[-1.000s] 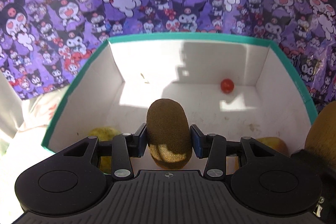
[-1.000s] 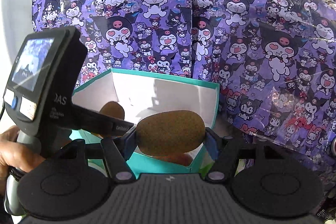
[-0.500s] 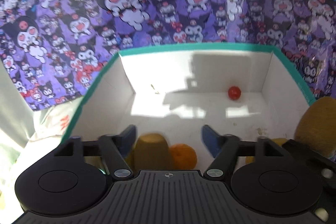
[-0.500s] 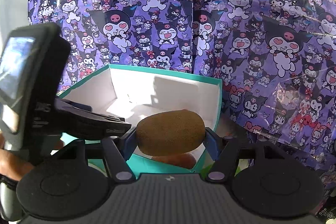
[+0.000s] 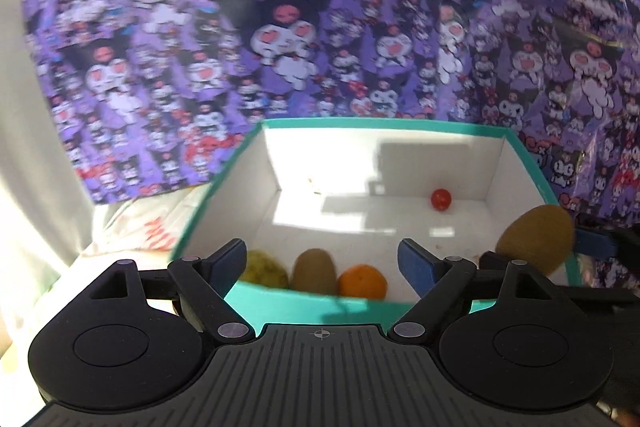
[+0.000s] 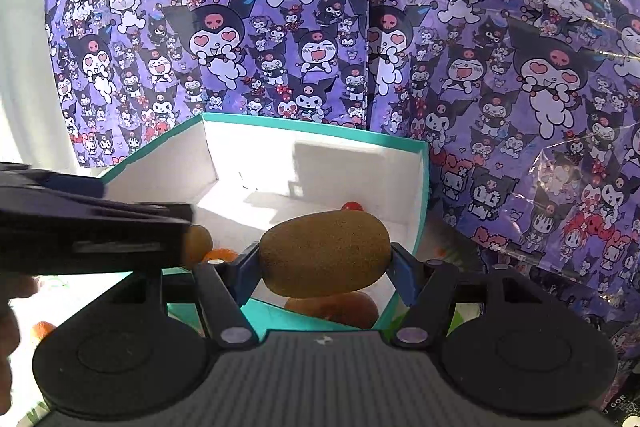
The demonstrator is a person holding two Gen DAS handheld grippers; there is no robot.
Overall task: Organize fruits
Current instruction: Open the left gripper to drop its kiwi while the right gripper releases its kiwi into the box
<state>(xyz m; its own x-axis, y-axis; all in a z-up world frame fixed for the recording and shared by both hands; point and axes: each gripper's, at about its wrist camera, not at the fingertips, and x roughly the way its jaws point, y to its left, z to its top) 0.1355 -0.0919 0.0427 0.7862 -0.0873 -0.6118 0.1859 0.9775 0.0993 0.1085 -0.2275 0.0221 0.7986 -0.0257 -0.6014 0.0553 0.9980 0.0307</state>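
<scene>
Teal-rimmed and white inside, the open cardboard box (image 5: 524,155) sits just ahead of both your tools, and it is where the fruit belongs. Your left tool (image 5: 320,261) hangs empty with its blue pads spread wide, above the near wall of the box; just beyond its tips a brown fuzzy kiwi (image 5: 314,270), a small orange citrus fruit (image 5: 363,281) and a yellow-green fruit (image 5: 264,269) lie in a row against that wall. Your right tool (image 6: 323,269) is clamped end to end on a second fuzzy brown kiwi (image 6: 324,253), held level over the box's near right corner, likely so it can drop clear of the rim. A small red cherry tomato (image 5: 441,199) rests far ahead by the back wall. Your left tool's body (image 6: 92,231) crosses close on the left, and orange fruit (image 6: 336,309) lies directly under the held kiwi, so set it down beside that.
</scene>
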